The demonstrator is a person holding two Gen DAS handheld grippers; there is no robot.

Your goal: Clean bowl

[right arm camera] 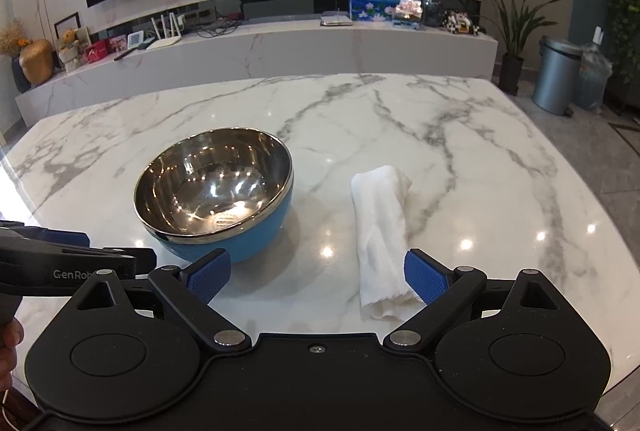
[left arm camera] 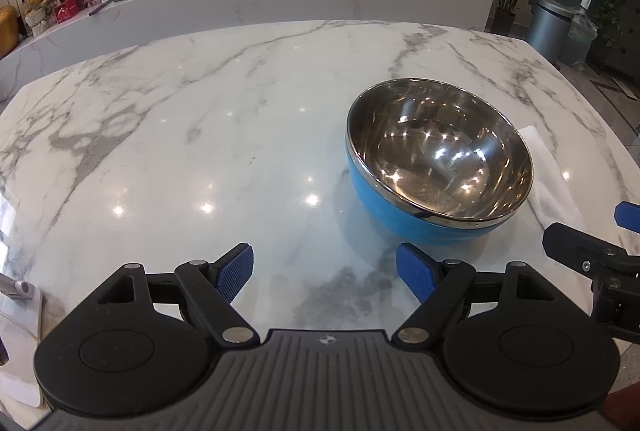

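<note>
In the left wrist view we are holding the left gripper (left arm camera: 325, 273) low over the table (left arm camera: 192, 135), its blue pads (left arm camera: 236, 273) spread wide with nothing between them. The bowl (left arm camera: 438, 161), steel inside and blue outside, is sitting upright on the marble ahead and to the right of the fingers, apart from them. A white cloth (left arm camera: 554, 187) is showing just behind the bowl's right side, mostly hidden by it. The right gripper (left arm camera: 592, 255) is poking in at the right edge, only partly seen.

In the right wrist view we are holding the right gripper (right arm camera: 318, 277) over the near edge of the table (right arm camera: 460, 151), jaws spread and gripping nothing. The cloth (right arm camera: 382, 239), folded into a long strip, is lying flat on the marble, its near end sitting between the pads (right arm camera: 426, 275), close to the right one; we cannot tell whether it is touching. The bowl (right arm camera: 214, 191) is standing to the left of the cloth, apart from it, empty and shining. The left gripper (right arm camera: 76, 259) is reaching in from the left edge, just in front of the bowl.
</note>
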